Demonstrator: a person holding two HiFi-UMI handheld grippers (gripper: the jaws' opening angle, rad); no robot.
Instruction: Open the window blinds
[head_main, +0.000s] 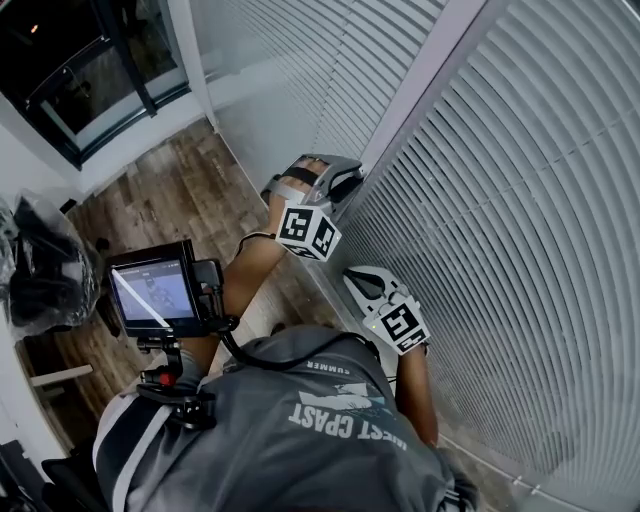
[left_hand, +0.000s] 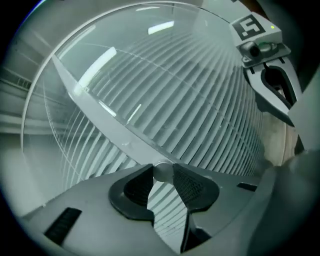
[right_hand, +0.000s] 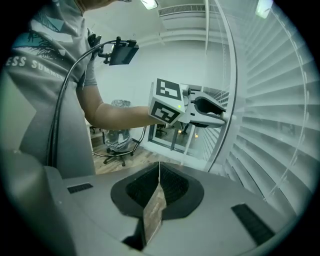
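Left tool (left_hand: 162, 172) pinching the clear wand (left_hand: 107, 119), which runs off toward 10 o'clock | right tool (right_hand: 159, 167) closed, empty | blinds (head_main: 520, 200) at 3 o'clock, slats closed | wand's probably light, stiff, slick, so grip low, twist gently

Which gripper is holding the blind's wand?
The left gripper, clamped on the clear wand; the right gripper is shut on nothing.

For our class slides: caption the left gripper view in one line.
Left gripper clamps the blinds' clear wand, with white slats behind.
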